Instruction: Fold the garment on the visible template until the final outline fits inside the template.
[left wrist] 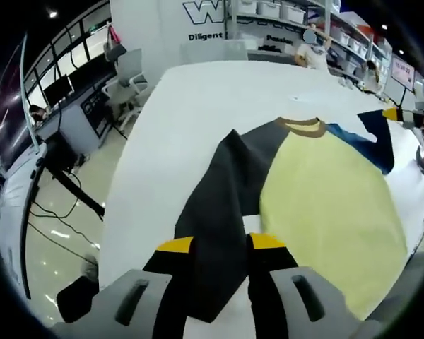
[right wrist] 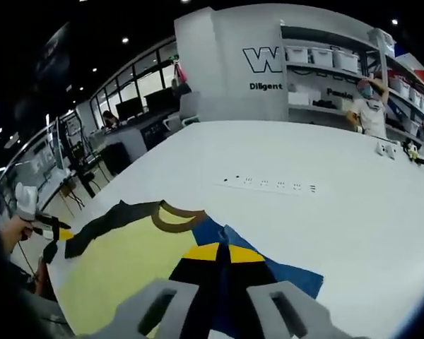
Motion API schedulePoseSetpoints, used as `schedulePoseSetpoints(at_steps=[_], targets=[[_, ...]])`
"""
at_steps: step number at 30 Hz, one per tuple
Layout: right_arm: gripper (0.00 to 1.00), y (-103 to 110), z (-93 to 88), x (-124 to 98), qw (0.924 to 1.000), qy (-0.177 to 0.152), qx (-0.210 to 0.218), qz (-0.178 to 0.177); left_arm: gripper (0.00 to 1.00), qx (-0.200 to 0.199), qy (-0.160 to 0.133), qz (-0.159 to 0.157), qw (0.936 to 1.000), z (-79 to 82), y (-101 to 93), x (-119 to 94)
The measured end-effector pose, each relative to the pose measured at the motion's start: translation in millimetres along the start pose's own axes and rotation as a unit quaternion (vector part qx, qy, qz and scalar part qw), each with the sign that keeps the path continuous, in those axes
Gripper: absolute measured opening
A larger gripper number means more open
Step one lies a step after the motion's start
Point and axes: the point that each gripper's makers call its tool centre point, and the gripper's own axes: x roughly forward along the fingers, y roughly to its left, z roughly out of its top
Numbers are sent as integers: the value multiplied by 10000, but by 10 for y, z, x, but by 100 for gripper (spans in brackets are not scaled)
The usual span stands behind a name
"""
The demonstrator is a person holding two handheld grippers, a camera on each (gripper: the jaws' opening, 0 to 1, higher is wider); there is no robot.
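The garment lies on the white table point(left wrist: 198, 106), with a pale yellow body point(left wrist: 325, 205), a brown collar point(left wrist: 304, 126), a black sleeve point(left wrist: 222, 191) and a blue sleeve point(left wrist: 378, 141). My left gripper point(left wrist: 221, 244) is open, its yellow-tipped jaws apart on either side of the black sleeve, whose end lies under them. My right gripper point(right wrist: 222, 253) is shut on the blue sleeve point(right wrist: 290, 279), tips together. In the left gripper view the right gripper point(left wrist: 403, 115) holds that sleeve's tip at the far right. The left gripper point(right wrist: 56, 233) is at the black sleeve point(right wrist: 106, 224) in the right gripper view.
The table's left edge point(left wrist: 124, 191) drops to a glossy floor with cables and desks. A row of sockets point(right wrist: 268, 185) is set in the table beyond the collar point(right wrist: 173, 217). Office chairs point(left wrist: 127, 67) and a person point(right wrist: 371, 106) at shelves stand past the far edge.
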Motion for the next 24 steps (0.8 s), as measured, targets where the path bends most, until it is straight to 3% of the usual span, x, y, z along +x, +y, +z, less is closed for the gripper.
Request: schedulePoseSetpoints(at_steps=[4,7,8,13,20,24], targets=[[0,115,62,47,9999,14,-94,83,34,202,-142,-125,9996,53,-97,-109],[0,225,112,88,9998,20,-159,146,46,154,-239,-215,9994,77,-161,-180],[0,255,125,99,9997,14,-170,169,52,44,-251,-108,9996,77,-141,-208],[0,429,176,152,9995,-20,-137,267,55,190,-343,-190,9991,82,-213,-299],[0,809,289,235,9985,-205,32,503,70,157,-393,-742,9963,53,-477,-417],[0,1058,362,309,9975,-332,85,618,77,128,-562,-739,9956,94,-504,-484]])
